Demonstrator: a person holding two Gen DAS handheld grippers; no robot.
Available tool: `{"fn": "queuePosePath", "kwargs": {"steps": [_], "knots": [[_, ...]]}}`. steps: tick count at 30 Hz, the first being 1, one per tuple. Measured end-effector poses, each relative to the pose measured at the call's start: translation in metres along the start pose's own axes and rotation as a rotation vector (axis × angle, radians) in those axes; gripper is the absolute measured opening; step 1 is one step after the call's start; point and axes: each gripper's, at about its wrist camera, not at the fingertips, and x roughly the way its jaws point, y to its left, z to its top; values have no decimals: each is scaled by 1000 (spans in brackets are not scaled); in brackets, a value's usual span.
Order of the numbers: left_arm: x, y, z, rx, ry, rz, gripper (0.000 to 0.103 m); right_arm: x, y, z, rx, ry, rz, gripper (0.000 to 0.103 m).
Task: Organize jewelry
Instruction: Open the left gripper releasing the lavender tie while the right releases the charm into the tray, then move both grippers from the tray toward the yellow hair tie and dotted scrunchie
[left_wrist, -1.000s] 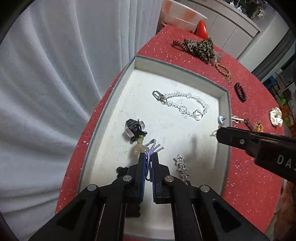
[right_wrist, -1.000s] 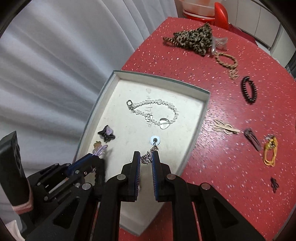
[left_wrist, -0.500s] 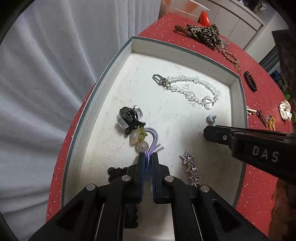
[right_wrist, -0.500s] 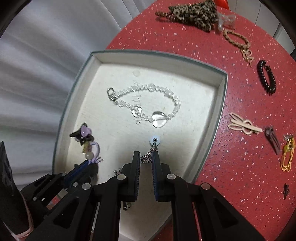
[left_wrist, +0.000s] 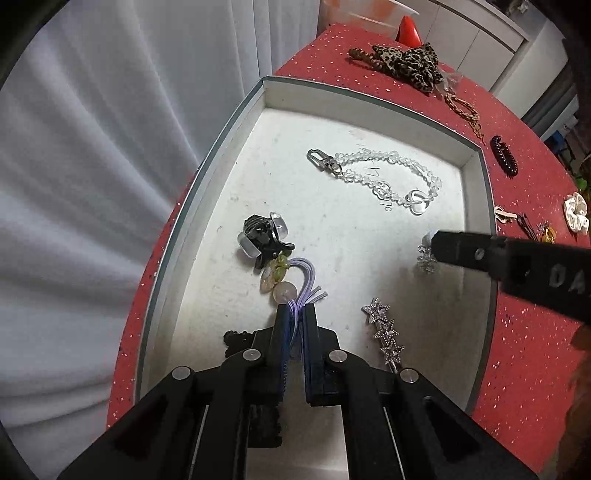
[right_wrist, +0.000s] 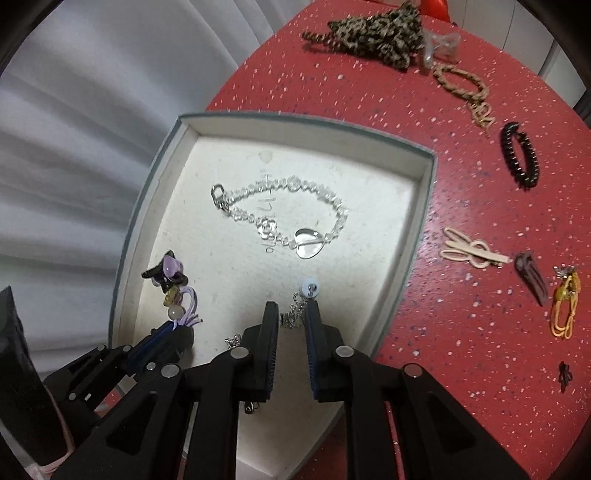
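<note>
The right gripper (right_wrist: 291, 319) has spread its jaws, letting the silver chain with a pale blue bead (right_wrist: 301, 304) settle inside the white tray (right_wrist: 421, 236) — placed. The left gripper (left_wrist: 295, 317) keeps pinching the lilac-corded bead charm (left_wrist: 291, 284) there. Speckled red surface (right_wrist: 461, 325), white curtain (left_wrist: 92, 147) behind.
</note>
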Motion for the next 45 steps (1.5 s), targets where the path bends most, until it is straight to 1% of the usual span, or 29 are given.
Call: {"fn": "queuePosePath", "kwargs": {"steps": [2,3,4,5,6,7,8,10,13,16,22,24,28,30,33,38,42,45], "knots": [[-2,0,-1,3,-1,10,7,-9,-2,0,5,-15,3,31],[-3,-1,-1,5,0,11,13,-13,-2,0,7,-22,3,34],[-3,-2,-2,6,2,11,27,-16,-2,-1,8,-28,4,36],[-5,-2,-2,3,0,17,76,-20,-3,-2,9,-33,4,37],[-8,-2,-3,-7,-16,33,100,-22,-4,-5,9,-39,4,37],[-14,-3,-3,-16,-54,51,100,-26,-6,-6,10,-44,4,37],[-17,-4,-4,-7,-66,50,100,-30,-8,-6,12,-50,4,37],[-18,-5,-4,2,-53,43,100,-38,-13,-9,19,-57,4,37],[-20,-8,-4,16,-42,54,101,-47,-16,-13,40,-58,-4,38],[-27,-9,-5,20,-43,55,101,-55,-23,-18,55,-56,-15,40],[-38,-14,-10,22,-25,56,101,-74,-35,-33,51,-65,-47,52],[-41,-18,-11,23,-21,61,101,-80,-40,-39,58,-65,-57,59],[-51,-27,-14,38,-14,61,101,-89,-51,-50,79,-63,-65,67],[-56,-32,-16,51,-12,57,101,-95,-57,-57,85,-64,-72,75],[-62,-42,-17,73,-3,53,101,-105,-66,-67,89,-71,-79,79],[-67,-64,-20,121,13,47,101,-119,-89,-85,132,-80,-75,80],[-72,-88,-22,169,8,47,102,-128,-115,-105,183,-88,-84,87],[-77,-107,-24,206,4,24,102,-132,-140,-123,235,-84,-99,88]]}}
